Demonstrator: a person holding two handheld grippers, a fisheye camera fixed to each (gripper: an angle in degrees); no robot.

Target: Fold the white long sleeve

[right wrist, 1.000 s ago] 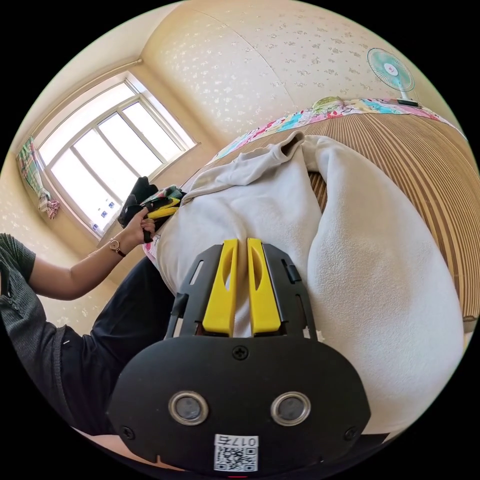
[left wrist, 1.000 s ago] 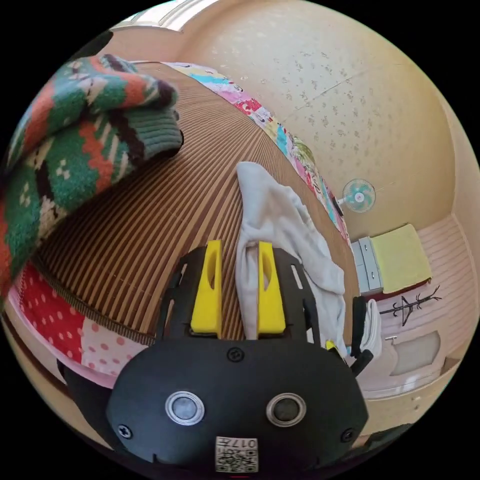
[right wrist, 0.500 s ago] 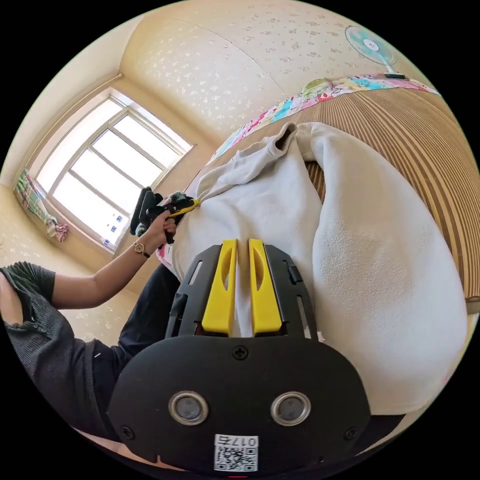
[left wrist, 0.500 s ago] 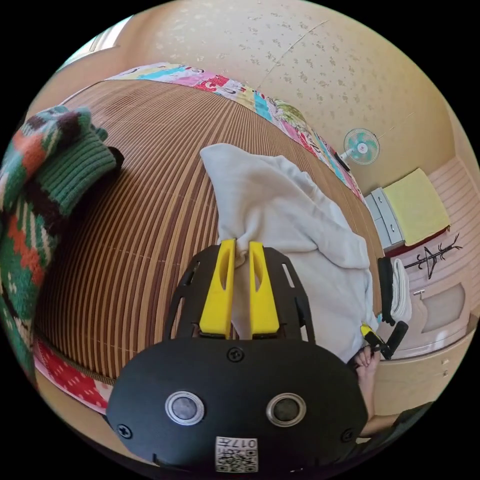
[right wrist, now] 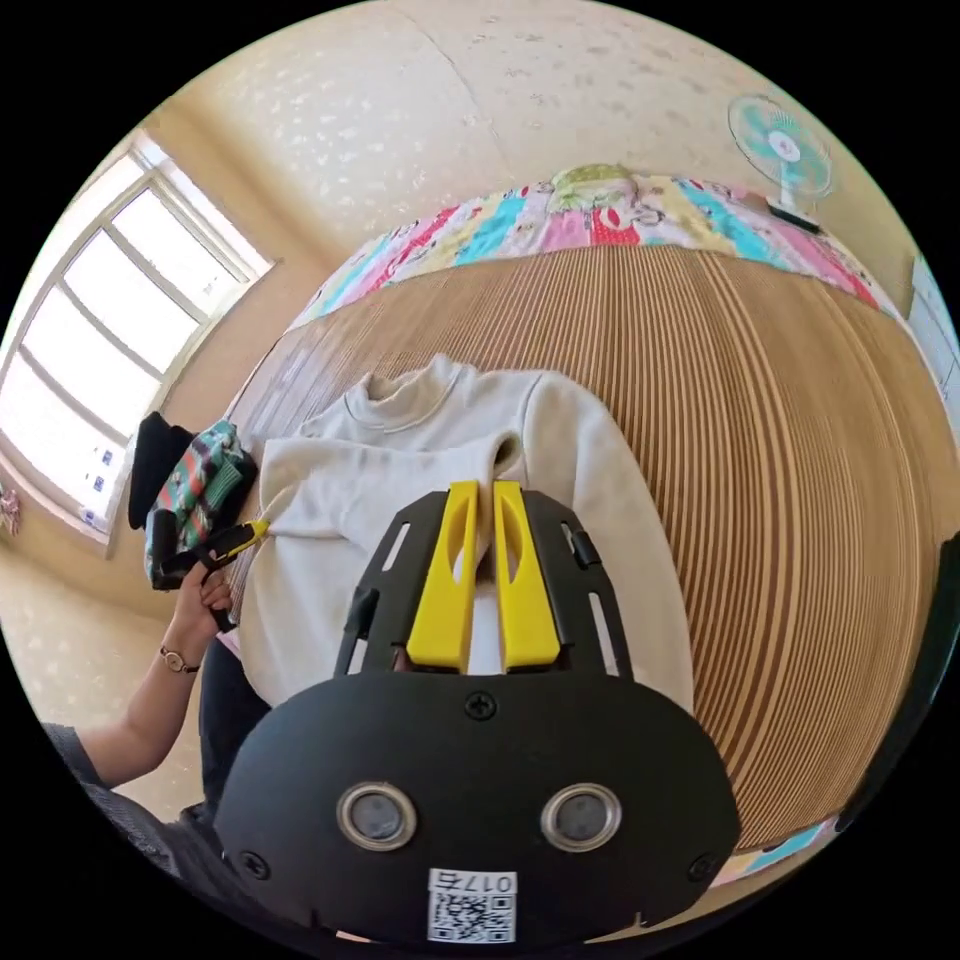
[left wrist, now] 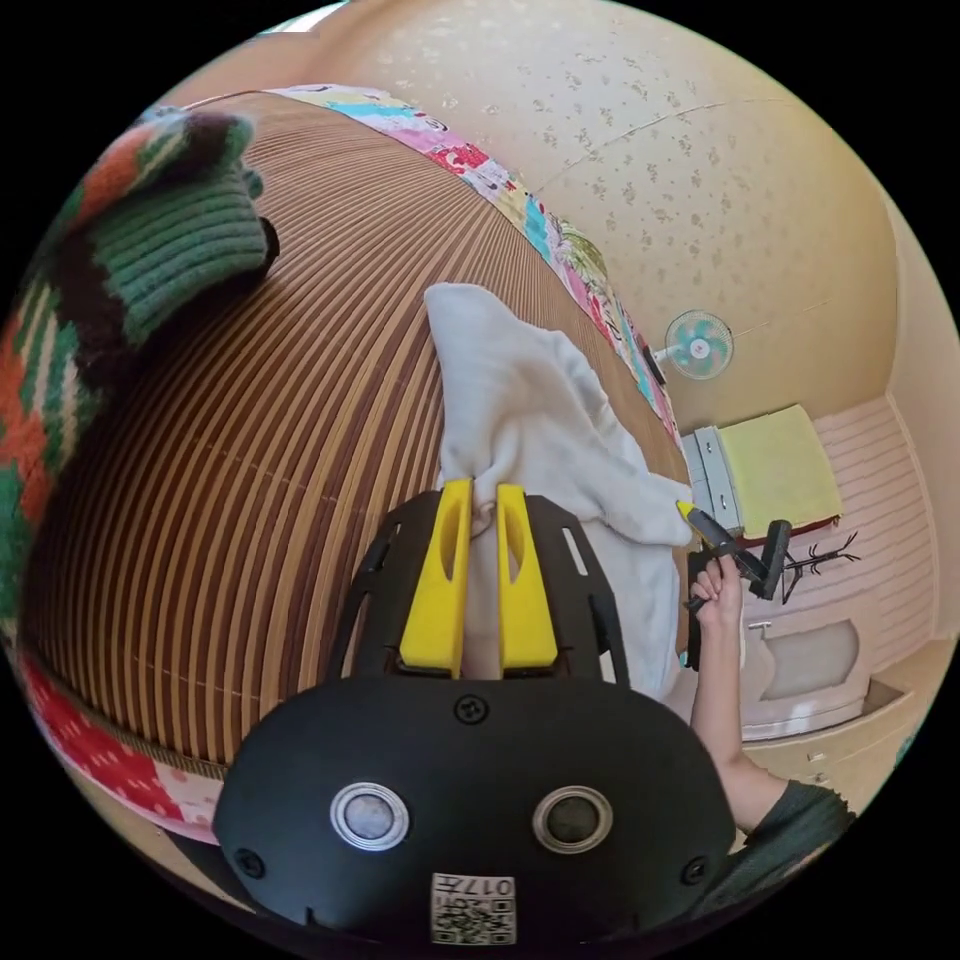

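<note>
The left gripper [left wrist: 478,500] pinches a bunched edge of the white long sleeve [left wrist: 520,400] between its yellow jaws; the right gripper [right wrist: 478,500] likewise clamps the shirt's fabric. The shirt lies on the striped bamboo mat [right wrist: 760,420] near its front edge, collar toward the far side. A patterned knit sweater [left wrist: 120,250] sits at the mat's left edge, and a fan [right wrist: 782,145] stands beyond.

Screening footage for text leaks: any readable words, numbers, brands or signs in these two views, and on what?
Sticker on the left gripper: code square and a few characters, too small to read.
Second sticker on the right gripper: likewise unreadable.
Patchwork quilt: printed patterns, no legible lettering.
White long sleeve: no print seen.
</note>
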